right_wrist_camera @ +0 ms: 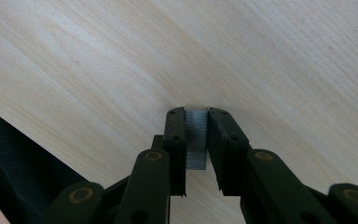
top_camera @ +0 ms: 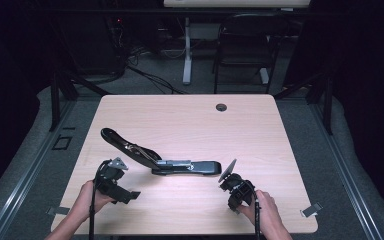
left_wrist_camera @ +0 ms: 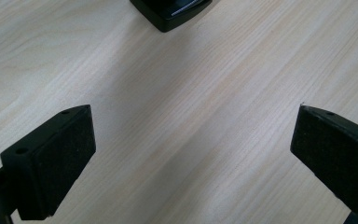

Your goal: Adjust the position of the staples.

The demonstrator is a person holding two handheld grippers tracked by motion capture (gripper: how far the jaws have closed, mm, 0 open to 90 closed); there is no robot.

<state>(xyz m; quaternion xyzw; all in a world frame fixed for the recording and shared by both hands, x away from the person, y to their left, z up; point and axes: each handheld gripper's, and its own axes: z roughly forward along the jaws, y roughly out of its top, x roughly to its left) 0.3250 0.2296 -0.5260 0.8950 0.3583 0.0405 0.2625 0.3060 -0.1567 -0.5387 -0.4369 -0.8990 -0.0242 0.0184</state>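
Currently the right gripper (right_wrist_camera: 196, 122) is clamping a small grey metal strip of staples (right_wrist_camera: 196, 140) between its pads, hovering over the pale wooden table (top_camera: 190, 120). At its ten o'clock, the long black stapler (top_camera: 160, 159) is lying swung open. Toward eight o'clock of the stapler, the left gripper (left_wrist_camera: 193, 140) is holding its jaws wide apart over bare wood.
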